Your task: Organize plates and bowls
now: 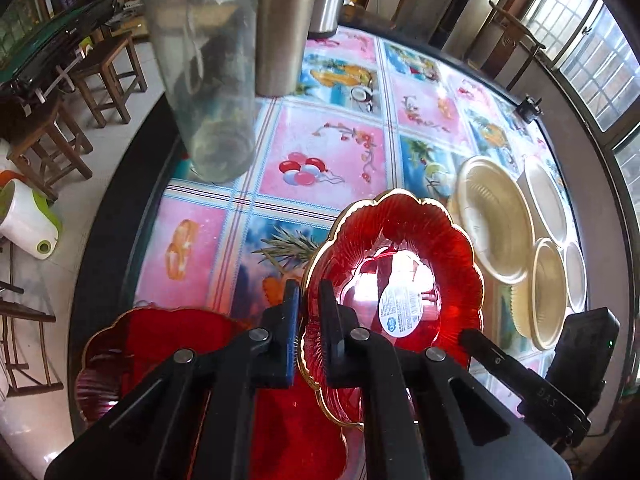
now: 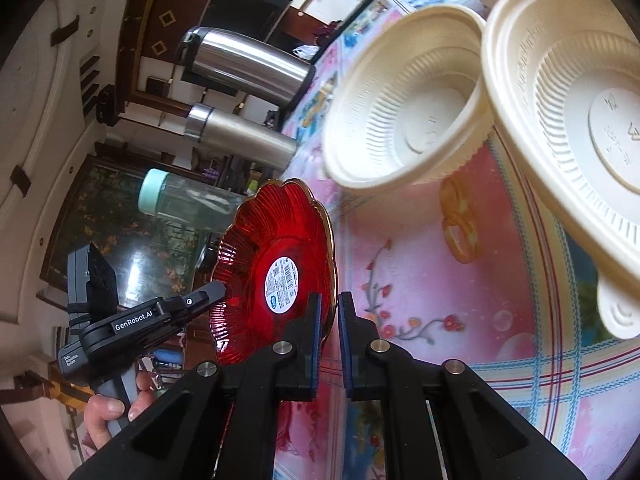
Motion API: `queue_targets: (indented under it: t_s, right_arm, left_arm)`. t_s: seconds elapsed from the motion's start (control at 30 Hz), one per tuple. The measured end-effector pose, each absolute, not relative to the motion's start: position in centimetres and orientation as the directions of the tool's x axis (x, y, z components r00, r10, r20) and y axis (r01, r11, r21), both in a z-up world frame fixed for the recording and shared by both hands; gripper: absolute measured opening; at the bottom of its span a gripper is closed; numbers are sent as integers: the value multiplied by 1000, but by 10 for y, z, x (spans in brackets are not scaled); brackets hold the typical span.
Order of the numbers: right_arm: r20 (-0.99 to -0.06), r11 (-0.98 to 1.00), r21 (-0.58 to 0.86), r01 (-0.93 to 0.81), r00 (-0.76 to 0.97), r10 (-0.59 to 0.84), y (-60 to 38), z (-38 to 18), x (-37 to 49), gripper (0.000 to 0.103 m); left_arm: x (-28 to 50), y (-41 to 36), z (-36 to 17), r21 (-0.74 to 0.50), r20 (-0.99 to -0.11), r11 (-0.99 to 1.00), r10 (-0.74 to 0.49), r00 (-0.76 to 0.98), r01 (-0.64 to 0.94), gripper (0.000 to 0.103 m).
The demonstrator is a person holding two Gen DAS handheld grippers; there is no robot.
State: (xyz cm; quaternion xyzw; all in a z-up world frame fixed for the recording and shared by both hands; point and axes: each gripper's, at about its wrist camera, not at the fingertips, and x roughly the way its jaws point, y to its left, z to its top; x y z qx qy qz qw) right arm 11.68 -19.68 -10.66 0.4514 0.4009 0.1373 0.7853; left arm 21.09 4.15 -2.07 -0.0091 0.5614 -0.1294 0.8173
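A red glass plate (image 1: 400, 264) with a gold scalloped rim and a white label is held tilted above the table. My left gripper (image 1: 309, 308) is shut on its near rim. My right gripper (image 2: 330, 312) clamps the opposite rim of the same plate (image 2: 276, 256); its fingertip (image 1: 464, 334) shows at the plate's right edge. In the right wrist view the left gripper (image 2: 218, 292) meets the plate's far edge. A second red plate (image 1: 160, 360) lies on the table under my left gripper. Several cream bowls (image 1: 496, 220) (image 2: 408, 96) sit at the right.
A clear bottle with a mint lid (image 1: 208, 80) and two steel flasks (image 1: 280, 28) (image 2: 248, 64) stand at the far side of the patterned tablecloth (image 1: 328, 148). Wooden stools (image 1: 108, 76) are beyond the table's left edge. A hand (image 2: 108, 408) holds the left gripper's handle.
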Motion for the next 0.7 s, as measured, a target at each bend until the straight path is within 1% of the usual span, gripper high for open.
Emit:
queue_targets:
  t_s: [0.2, 0.37, 0.43, 0.53, 0.7]
  right_arm:
    - [-457, 575, 817, 44, 657, 599, -183, -87, 107, 8]
    - [-426, 600, 796, -77, 634, 646, -153, -69, 99, 8]
    - [-430, 622, 772, -128, 615, 661, -132, -64, 94, 8]
    - [-457, 661, 725, -195, 583, 672, -97, -60, 89, 8]
    - [-497, 705, 663, -252, 556, 666, -57, -62, 83, 8]
  left_arm:
    - [184, 59, 2, -159, -886, 966, -231, 402, 204, 7]
    - [151, 99, 12, -175, -862, 971, -232, 450, 164, 7]
    - [137, 118, 12, -186, -856, 973, -229, 463, 138, 7]
    - [113, 147, 6, -166, -849, 983, -186, 494, 84, 7]
    - [83, 176, -13, -139, -847, 990, -124, 518, 9, 9]
